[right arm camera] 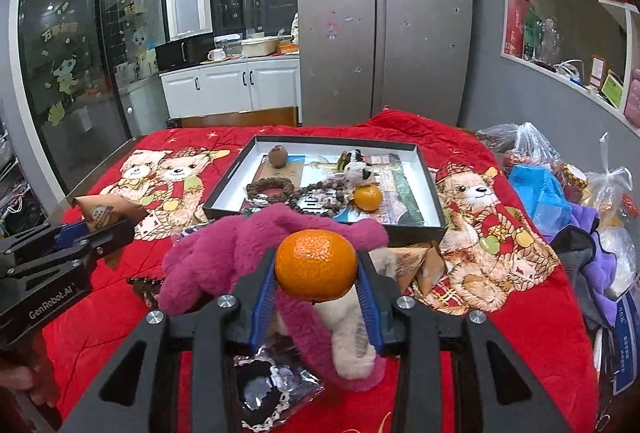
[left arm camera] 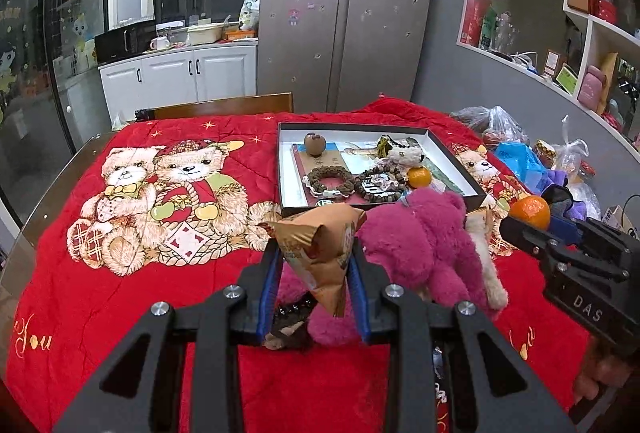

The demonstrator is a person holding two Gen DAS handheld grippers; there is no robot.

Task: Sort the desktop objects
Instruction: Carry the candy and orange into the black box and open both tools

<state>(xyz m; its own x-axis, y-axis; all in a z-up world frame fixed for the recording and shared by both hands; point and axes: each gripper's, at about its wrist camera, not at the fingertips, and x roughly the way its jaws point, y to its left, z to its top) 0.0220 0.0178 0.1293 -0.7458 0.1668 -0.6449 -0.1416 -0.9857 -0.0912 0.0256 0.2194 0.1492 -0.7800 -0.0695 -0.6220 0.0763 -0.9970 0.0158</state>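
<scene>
My left gripper [left arm camera: 316, 253] is shut on a brown paper packet [left arm camera: 320, 245] and holds it above the red blanket. It also shows in the right wrist view [right arm camera: 104, 215]. My right gripper [right arm camera: 316, 269] is shut on an orange tangerine [right arm camera: 316, 265], held above a magenta plush bear [right arm camera: 264, 245]; the tangerine also shows in the left wrist view [left arm camera: 530, 211]. A black-rimmed box tray [right arm camera: 434, 203] behind the bear holds bead bracelets [right arm camera: 272, 189], another tangerine [right arm camera: 368, 197], a small plush [right arm camera: 358, 165] and a brown round ornament [right arm camera: 278, 155].
A second brown packet [right arm camera: 424, 261] lies right of the bear. A clear bag with dark beads [right arm camera: 272, 389] lies under my right gripper. Plastic bags and cloths [right arm camera: 560, 201] crowd the table's right side. A wooden chair back [left arm camera: 220, 107] stands behind the table.
</scene>
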